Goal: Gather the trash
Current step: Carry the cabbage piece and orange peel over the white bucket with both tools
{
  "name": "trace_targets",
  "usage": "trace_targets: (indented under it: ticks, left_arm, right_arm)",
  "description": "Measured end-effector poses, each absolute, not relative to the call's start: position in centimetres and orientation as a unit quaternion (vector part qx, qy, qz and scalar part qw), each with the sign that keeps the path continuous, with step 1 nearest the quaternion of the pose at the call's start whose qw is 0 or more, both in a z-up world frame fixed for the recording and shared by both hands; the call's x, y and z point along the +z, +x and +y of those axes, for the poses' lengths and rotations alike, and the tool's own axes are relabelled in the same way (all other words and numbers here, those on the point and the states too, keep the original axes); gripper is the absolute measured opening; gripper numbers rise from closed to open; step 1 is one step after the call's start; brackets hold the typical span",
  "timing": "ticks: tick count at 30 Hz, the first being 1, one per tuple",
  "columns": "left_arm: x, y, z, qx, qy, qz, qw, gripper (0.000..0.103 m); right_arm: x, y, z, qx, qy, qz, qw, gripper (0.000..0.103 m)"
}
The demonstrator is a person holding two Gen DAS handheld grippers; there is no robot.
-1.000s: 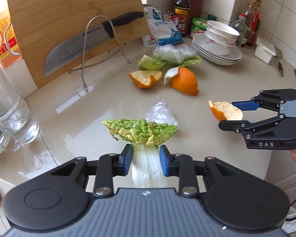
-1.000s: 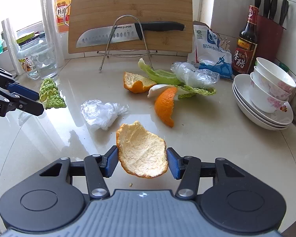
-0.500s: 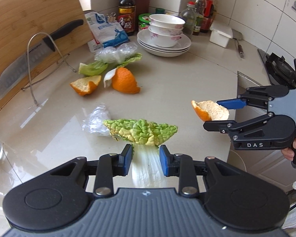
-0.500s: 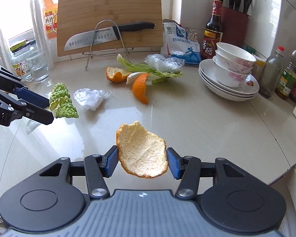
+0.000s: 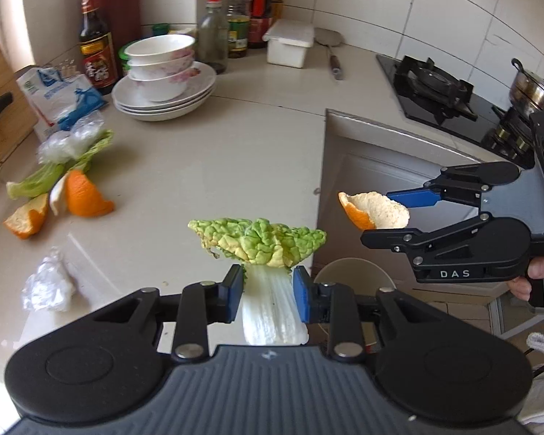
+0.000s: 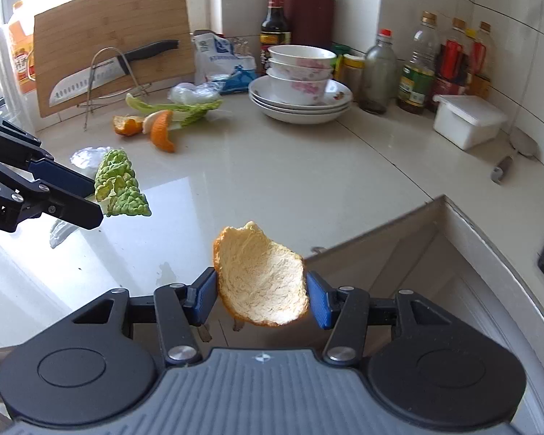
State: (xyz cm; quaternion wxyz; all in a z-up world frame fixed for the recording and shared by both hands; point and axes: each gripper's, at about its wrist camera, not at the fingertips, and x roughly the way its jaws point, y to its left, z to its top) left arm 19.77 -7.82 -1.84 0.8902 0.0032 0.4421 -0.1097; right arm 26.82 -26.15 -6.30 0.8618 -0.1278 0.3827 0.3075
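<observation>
A crinkled green-and-white cabbage leaf (image 5: pixel 264 250) is clamped at lower centre by the left gripper (image 5: pixel 268 295), while right of it a curled orange peel (image 6: pixel 263 282) sits pinched in the right gripper (image 6: pixel 263 299), seemingly over the steel sink (image 5: pixel 373 166).

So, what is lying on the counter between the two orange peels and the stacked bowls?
Nothing: in the right wrist view the counter between orange peels and stacked bowls is bare.

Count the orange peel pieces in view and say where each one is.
3. One orange peel sits in the right tongs; two more lie on the counter beside the cabbage scraps.
</observation>
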Motion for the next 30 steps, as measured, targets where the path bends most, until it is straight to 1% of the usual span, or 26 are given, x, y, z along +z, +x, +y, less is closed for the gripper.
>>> trace_targets:
  ticks: [8,20,23,25,27,29,30]
  left_arm:
    - [-2.9,22.0,-13.5,-0.174,0.023,0.442,0.88,0.028]
    - [-5.0,25.0,-20.1,-0.22,0.051,0.448,0.865,0.028]
    - [-5.6,25.5,-21.5,-0.227,0.057,0.449,0.862,0.028]
    - [-6.1,25.8,-22.3,-0.231,0.06,0.449,0.861,0.028]
    - [-6.8,26.2,-23.0,-0.233,0.06,0.452,0.859,0.028]
    - [-7.5,26.6,-23.7,-0.235,0.057,0.457,0.856,0.028]
    - [-7.9,26.8,-24.1,-0.238,0.056,0.46,0.854,0.028]
  right_arm:
    - [-8.6,26.3,-32.3,0.237,-0.102,0.415,0.873,0.058]
    - [-15.3,27.1,-38.2,0.179,-0.086,0.459,0.866,0.058]
    - [-17.0,27.7,-38.8,0.169,-0.091,0.464,0.865,0.065]
    - [-17.9,27.9,-39.0,0.166,-0.097,0.463,0.865,0.078]
    - [-18.4,27.9,-39.2,0.163,-0.099,0.466,0.864,0.084]
    - [-18.8,27.8,-39.6,0.164,-0.099,0.47,0.862,0.084]
    - [-18.9,27.5,-39.9,0.162,-0.098,0.472,0.861,0.087]
